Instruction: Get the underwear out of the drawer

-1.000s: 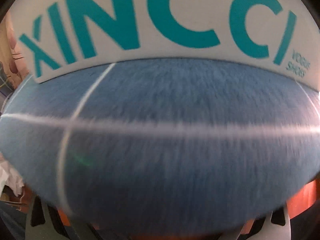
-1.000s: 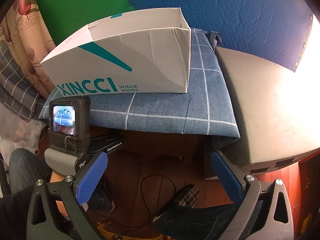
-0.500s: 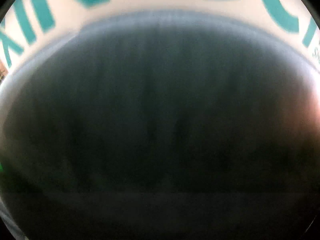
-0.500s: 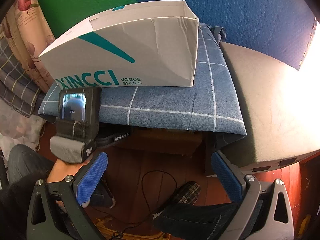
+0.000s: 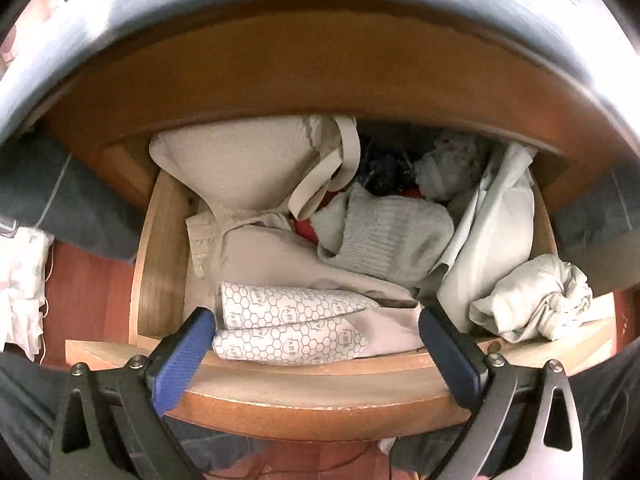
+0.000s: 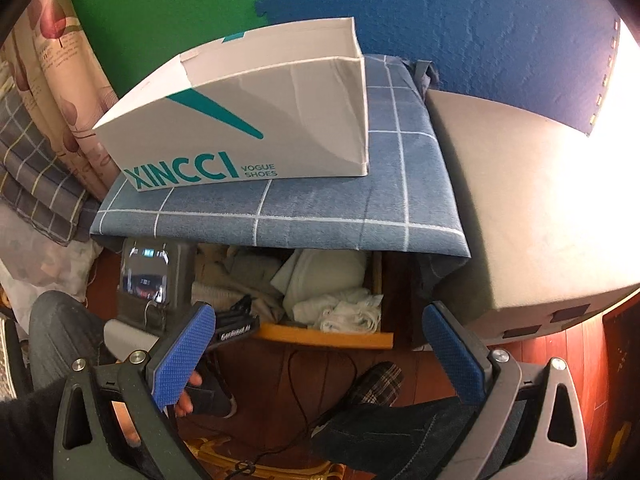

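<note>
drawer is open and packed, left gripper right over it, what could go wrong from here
The left gripper is open at the front edge of the drawer, so closing early could pinch wood instead of cloth. The honeycomb-print folded piece lies against the beige garment, so a grab may drag both. The crumpled white cloth sits over the front right rim and might fall out if the pile shifts.

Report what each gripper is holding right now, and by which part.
Nothing is held. The left gripper is open above the drawer front; the right gripper is open in the air, clear of the drawer.
</note>
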Tool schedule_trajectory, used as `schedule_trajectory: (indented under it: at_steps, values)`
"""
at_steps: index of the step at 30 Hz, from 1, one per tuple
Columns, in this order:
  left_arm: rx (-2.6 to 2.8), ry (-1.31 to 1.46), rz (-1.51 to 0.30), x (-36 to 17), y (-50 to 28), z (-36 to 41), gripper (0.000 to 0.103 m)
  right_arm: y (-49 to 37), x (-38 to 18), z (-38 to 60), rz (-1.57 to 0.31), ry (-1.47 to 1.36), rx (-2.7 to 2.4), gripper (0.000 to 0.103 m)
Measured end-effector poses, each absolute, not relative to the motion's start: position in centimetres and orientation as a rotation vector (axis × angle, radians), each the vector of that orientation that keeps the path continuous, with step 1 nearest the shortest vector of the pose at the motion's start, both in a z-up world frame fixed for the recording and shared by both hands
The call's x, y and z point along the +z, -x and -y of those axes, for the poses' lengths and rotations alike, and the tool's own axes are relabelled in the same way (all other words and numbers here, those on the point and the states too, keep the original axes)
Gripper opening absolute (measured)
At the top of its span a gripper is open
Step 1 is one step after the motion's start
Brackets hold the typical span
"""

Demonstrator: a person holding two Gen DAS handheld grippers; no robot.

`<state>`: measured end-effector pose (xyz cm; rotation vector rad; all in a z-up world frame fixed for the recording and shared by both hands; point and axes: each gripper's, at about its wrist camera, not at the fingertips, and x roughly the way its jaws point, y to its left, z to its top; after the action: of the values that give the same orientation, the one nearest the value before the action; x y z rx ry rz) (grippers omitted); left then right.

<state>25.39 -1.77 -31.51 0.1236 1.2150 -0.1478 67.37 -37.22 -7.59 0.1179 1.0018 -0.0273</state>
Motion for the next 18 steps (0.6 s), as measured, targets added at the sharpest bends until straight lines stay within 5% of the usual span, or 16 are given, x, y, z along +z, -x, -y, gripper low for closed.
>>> schedule_trajectory:
  at_steps: [18]
  values:
    - [-0.167, -0.124, -1.247, -31.3, -34.5, 4.3, 0.103, -65.0, 5.1, 33.9, -0.603, 0.026, -0.075, 0.103]
